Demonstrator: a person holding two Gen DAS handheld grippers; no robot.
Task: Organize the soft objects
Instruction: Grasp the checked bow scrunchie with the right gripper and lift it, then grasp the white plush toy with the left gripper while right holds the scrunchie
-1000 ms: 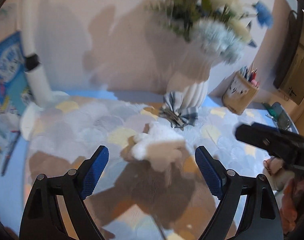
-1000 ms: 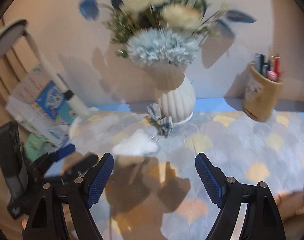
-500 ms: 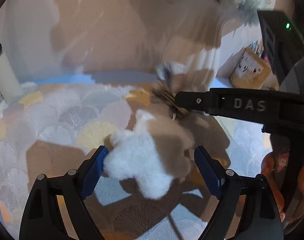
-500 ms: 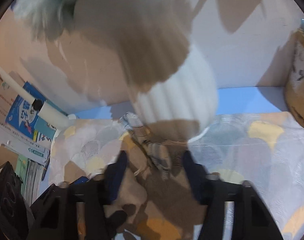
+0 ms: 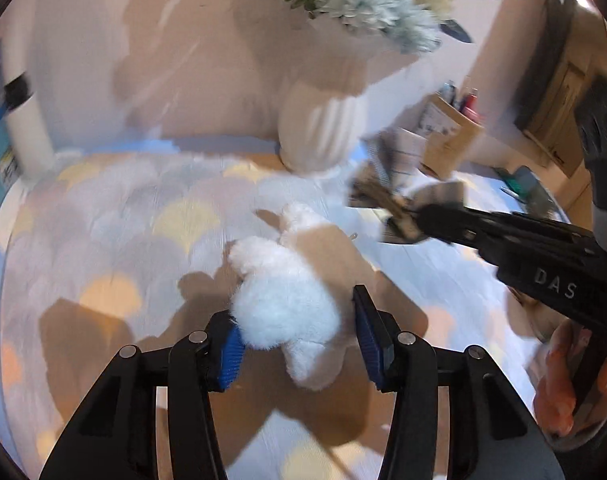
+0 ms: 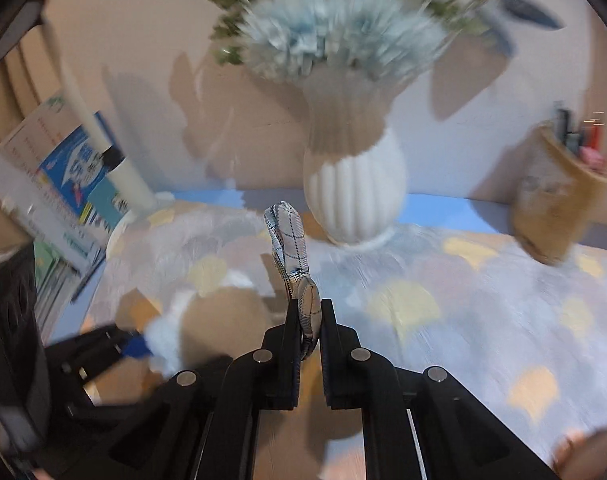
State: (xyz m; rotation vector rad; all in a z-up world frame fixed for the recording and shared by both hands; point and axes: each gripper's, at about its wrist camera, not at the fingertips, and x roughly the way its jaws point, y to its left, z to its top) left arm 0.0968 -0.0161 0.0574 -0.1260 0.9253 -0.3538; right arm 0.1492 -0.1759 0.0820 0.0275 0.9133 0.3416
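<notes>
Left wrist: left gripper (image 5: 297,336) closing, white plush toy (image 5: 283,300) between the blue pads, on the tablecloth (image 5: 123,240). Right wrist: right gripper (image 6: 307,320) clamped tight on plaid fabric bow (image 6: 291,248), which sticks up ahead of the fingertips, vase (image 6: 355,196) behind.

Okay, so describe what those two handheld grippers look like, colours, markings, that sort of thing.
Both are matte black plastic. The left gripper has ribbed blue pads and silver rivets at the finger joints. The right gripper has the same rivets; its side reads "DAS" in pale letters. No sleeves or cables show.
</notes>
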